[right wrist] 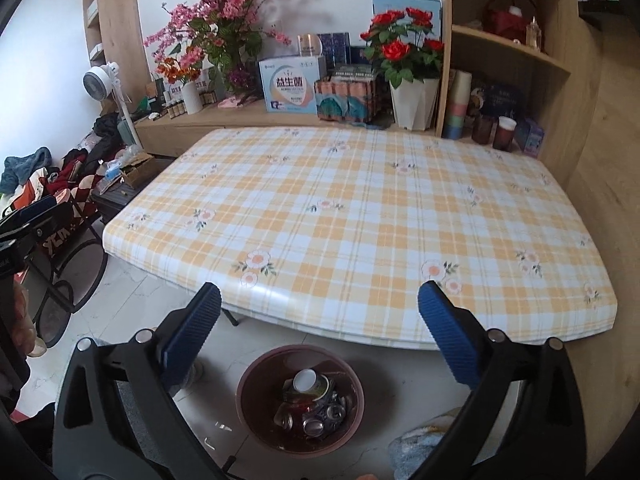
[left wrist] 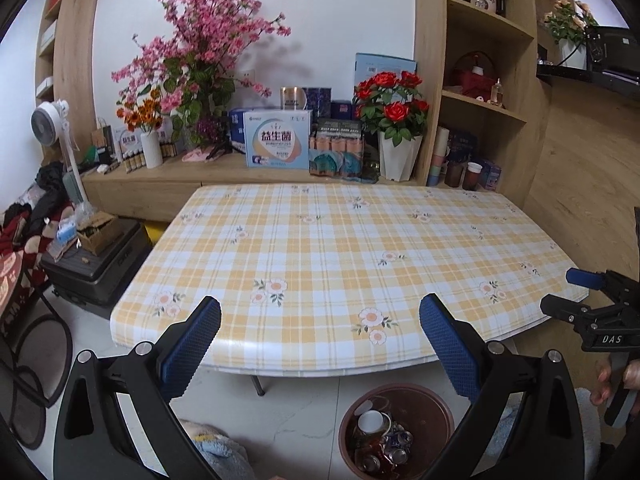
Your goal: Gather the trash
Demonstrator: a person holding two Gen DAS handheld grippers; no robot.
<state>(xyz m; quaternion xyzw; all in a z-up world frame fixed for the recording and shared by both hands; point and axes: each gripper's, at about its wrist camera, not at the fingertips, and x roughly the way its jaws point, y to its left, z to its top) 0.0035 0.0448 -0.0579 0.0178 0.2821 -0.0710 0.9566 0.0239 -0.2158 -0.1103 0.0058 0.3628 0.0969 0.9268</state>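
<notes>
A counter covered in yellow-and-white plaid cloth with small flowers stands before a wooden shelf unit holding flower pots and boxes. On the pale tiled floor below its near edge sits a brown bin with crushed cans and a cup inside. The left gripper and right gripper both have their fingers spread wide, gripping nothing.

Checked table, red roses

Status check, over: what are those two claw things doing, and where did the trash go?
Left gripper, right gripper: jaws open, empty. Cans and a cup in the brown bin. Checked table bare; nothing in the way.
</notes>
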